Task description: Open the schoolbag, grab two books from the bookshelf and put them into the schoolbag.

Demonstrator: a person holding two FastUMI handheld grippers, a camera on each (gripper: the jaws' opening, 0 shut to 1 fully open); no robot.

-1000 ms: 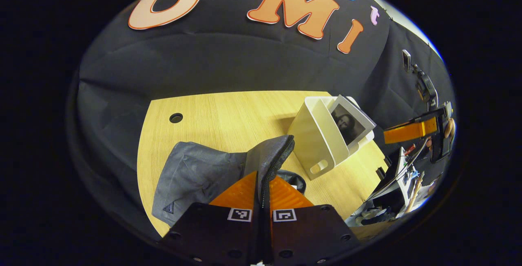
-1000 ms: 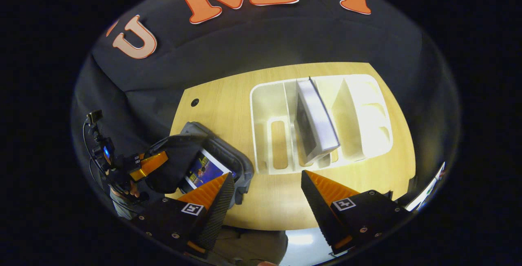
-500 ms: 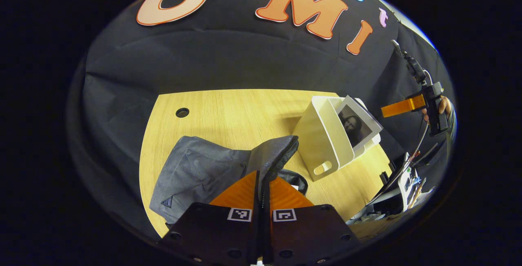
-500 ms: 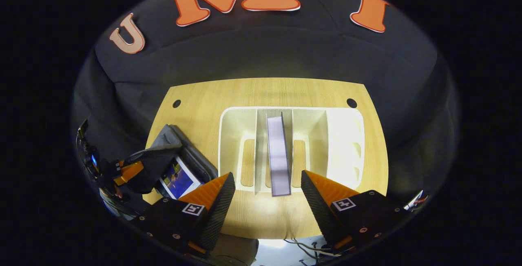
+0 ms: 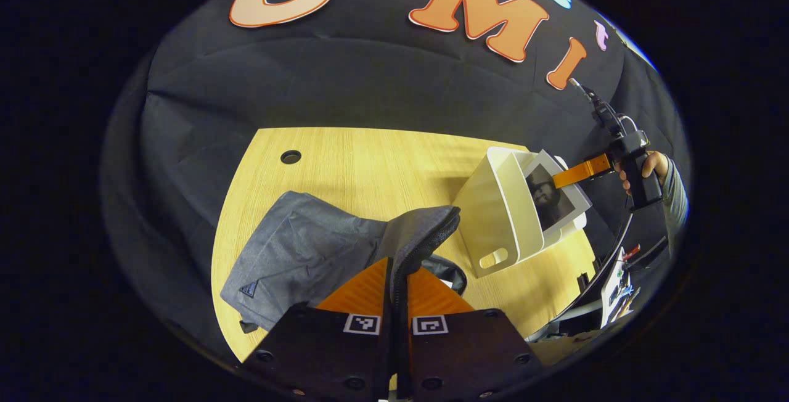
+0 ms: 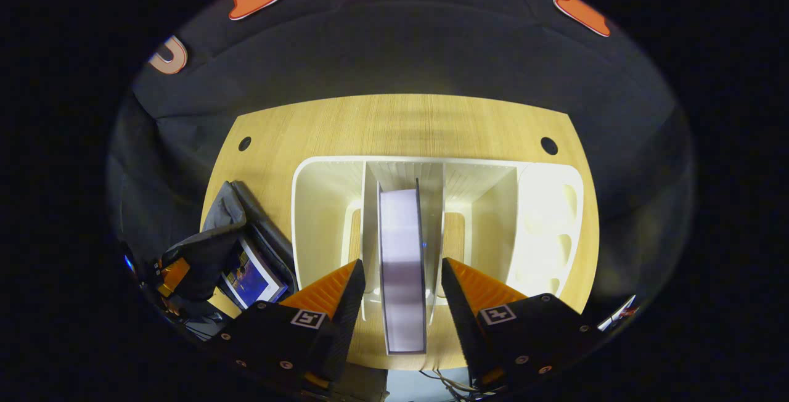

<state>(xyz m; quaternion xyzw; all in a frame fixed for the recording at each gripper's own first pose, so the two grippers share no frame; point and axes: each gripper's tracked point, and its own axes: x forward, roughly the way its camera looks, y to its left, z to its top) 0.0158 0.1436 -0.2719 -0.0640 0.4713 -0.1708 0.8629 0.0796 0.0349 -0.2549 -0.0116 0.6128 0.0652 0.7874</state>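
Right gripper [image 6: 397, 285] open astride upright grey-covered book [image 6: 402, 278] in white plastic bookshelf [image 6: 320, 205]; left gripper [image 5: 397, 278] pinching grey fabric schoolbag [image 5: 296, 254] flap. Risk: off-centre closing, tipping book against divider.

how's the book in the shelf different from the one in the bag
The book in the bookshelf stands on edge in a middle slot of the bookshelf, between the open right gripper fingers; the book in the schoolbag lies tilted inside the schoolbag. The shelf book's cover bears a dark portrait; the bag book's is blue and colourful. Neither is gripped yet.
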